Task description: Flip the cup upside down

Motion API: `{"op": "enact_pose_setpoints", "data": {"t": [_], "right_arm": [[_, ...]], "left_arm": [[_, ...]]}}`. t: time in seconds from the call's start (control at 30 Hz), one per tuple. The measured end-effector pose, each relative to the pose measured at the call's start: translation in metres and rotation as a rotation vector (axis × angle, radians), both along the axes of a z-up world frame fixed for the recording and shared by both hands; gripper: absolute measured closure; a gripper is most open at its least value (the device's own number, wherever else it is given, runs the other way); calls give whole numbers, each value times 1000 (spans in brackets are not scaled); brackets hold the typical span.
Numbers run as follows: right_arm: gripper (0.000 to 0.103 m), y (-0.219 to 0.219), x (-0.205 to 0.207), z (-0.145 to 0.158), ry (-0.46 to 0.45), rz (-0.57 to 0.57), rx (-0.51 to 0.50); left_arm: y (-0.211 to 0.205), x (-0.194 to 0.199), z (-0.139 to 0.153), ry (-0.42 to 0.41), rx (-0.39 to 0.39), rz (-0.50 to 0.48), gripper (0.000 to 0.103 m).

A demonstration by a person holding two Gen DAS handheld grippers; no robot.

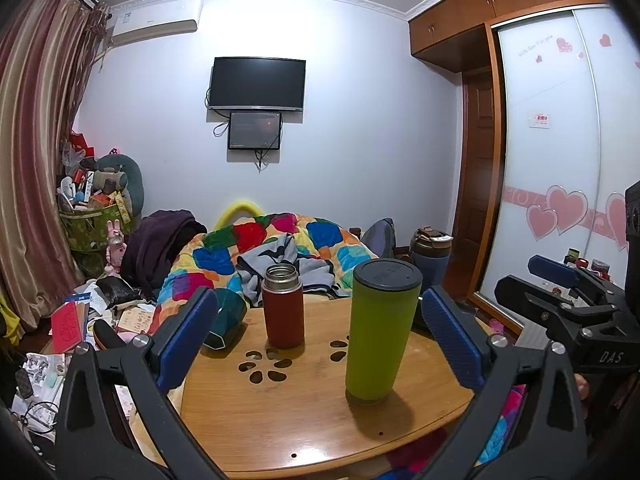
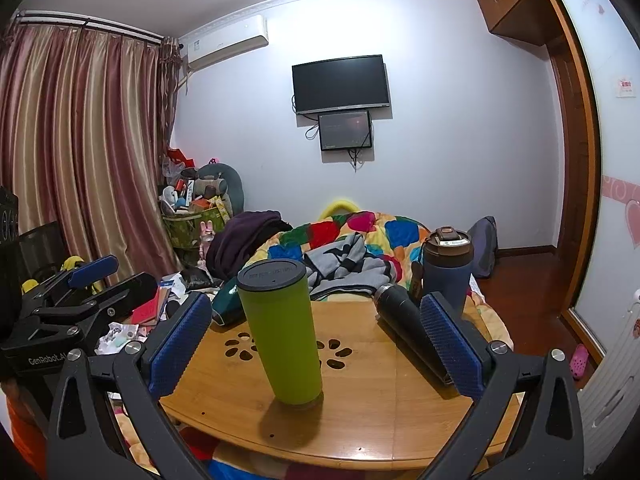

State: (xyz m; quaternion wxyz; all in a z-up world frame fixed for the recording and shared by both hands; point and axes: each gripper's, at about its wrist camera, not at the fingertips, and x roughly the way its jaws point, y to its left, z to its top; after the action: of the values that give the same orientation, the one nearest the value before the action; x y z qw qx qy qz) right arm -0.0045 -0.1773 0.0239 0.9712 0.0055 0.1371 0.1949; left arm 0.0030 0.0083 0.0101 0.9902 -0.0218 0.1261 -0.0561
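A tall green cup (image 1: 378,332) with a dark lid stands upright on the round wooden table (image 1: 304,412); it also shows in the right wrist view (image 2: 284,332). A red flask (image 1: 282,306) with a steel neck stands upright behind it. My left gripper (image 1: 320,340) is open and empty, jaws wide, with the green cup between them further ahead. My right gripper (image 2: 316,344) is open and empty, with the green cup standing between its jaws. It also shows at the right of the left wrist view (image 1: 560,280).
A dark green cup (image 1: 226,316) lies on its side at the table's left. A black bottle (image 2: 408,328) lies on the table's right. A blue tumbler (image 2: 446,272) stands behind it. A colourful quilt (image 1: 280,256) covers the bed beyond. Clutter (image 1: 80,320) lies left.
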Motion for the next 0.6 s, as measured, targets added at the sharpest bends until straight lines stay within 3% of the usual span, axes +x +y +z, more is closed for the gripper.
{"op": "enact_pose_setpoints", "data": {"t": [0.6], "right_arm": [[0,-2,2,-2,9,-2,9]], "left_arm": [[0,5,-5,8,-4,-4,0]]}}
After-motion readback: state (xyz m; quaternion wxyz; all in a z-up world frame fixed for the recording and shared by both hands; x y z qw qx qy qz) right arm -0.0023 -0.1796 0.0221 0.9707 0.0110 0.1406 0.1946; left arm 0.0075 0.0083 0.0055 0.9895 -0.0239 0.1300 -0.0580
